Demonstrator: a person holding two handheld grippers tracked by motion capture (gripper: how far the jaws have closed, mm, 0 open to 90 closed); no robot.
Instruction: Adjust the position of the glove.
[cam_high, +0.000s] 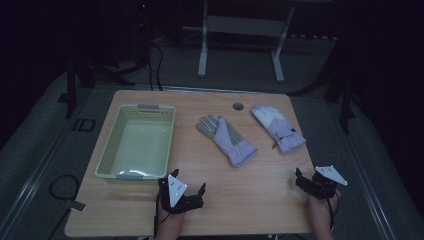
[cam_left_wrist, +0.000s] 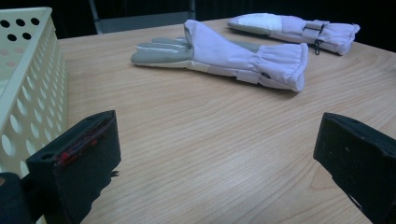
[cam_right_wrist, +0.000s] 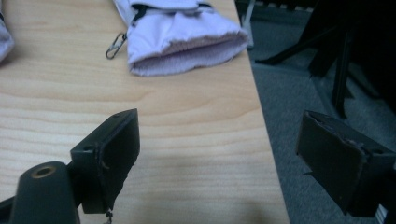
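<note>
Two lilac gloves lie on the wooden table (cam_high: 250, 195). One glove (cam_high: 227, 137) lies palm up at the middle, its grey palm and fingers pointing away; in the left gripper view this glove (cam_left_wrist: 233, 56) is ahead of the jaws. The other glove (cam_high: 277, 127) lies toward the right edge, and its open cuff (cam_right_wrist: 182, 32) with a small metal clip (cam_right_wrist: 112, 46) is ahead of my right gripper (cam_right_wrist: 222, 126). My left gripper (cam_high: 187, 182) rests near the front edge, open and holding nothing. My right gripper (cam_high: 306, 176) is at the front right corner, open too.
A pale green perforated basket (cam_high: 107, 155) stands at the table's left, its wall (cam_left_wrist: 32, 93) just left of the left jaws. A round cable hole (cam_high: 238, 106) sits near the far edge. The table's right edge drops to grey floor (cam_right_wrist: 303, 93).
</note>
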